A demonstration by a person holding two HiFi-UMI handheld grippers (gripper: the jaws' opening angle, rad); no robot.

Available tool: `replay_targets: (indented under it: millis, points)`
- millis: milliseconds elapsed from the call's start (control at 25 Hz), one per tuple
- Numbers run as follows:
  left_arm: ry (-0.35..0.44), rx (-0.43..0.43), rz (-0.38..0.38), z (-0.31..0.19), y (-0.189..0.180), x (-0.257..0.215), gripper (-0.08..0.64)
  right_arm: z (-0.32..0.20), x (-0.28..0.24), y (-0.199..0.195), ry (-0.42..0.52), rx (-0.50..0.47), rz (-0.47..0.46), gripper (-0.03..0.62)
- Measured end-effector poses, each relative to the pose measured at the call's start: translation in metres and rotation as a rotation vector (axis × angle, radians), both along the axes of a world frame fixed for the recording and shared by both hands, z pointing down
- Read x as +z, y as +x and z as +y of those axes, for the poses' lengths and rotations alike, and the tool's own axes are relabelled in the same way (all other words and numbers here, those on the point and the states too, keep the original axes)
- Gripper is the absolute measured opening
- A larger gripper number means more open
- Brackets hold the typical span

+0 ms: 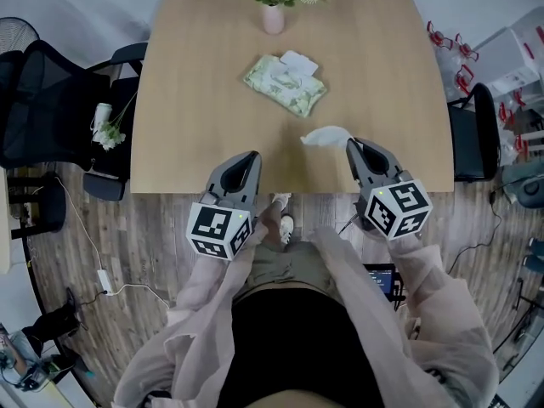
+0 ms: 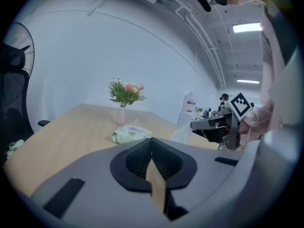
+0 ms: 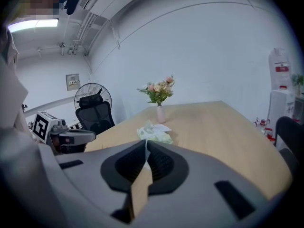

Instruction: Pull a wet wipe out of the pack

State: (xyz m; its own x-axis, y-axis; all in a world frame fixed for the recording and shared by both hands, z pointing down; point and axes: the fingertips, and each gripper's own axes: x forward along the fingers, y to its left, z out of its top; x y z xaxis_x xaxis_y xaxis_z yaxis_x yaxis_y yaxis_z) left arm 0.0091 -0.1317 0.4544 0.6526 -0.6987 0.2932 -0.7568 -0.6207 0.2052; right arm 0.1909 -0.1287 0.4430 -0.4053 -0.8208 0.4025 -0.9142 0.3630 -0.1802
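Right tongs (image 1: 351, 146) on wipe (image 1: 326, 136); pack (image 1: 285, 84) diagonal

Pale wooden table top (image 1: 212, 100): smooth, matt, fine grain. Green soft plastic-film wipe pack (image 1: 285, 85): crinkled, slight sheen. White cloth-like wet wipe (image 1: 325, 136): limp, matt, creased. Small pink vase (image 1: 273, 18): smooth, glazed look. Grey floor planks (image 1: 153, 245): wood-grained, dull.

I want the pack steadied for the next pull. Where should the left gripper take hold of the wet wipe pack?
Probably its near left end, coming in low from the left gripper. The wet wipe pack lies flat, its white flap open toward the far side, so that end is thin and clear of the opening.
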Motion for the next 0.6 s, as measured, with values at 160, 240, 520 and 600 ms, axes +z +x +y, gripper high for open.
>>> replay_targets:
  millis: [160, 240, 520, 600]
  points:
    - [-0.009, 0.005, 0.002, 0.000, 0.000, 0.005, 0.009, -0.004, 0.001, -0.008, -0.021, -0.007, 0.009, 0.011]
    - [-0.011, 0.001, 0.009, 0.000, -0.001, 0.004, 0.009, -0.005, -0.001, -0.010, -0.023, 0.000, 0.006, 0.011]
    - [0.016, -0.022, 0.017, -0.010, -0.005, -0.003, 0.009, -0.011, -0.007, -0.013, -0.035, -0.006, 0.011, 0.011]
    - [0.025, -0.030, 0.019, -0.011, -0.004, -0.004, 0.009, -0.014, -0.008, -0.012, -0.036, -0.018, 0.022, 0.011]
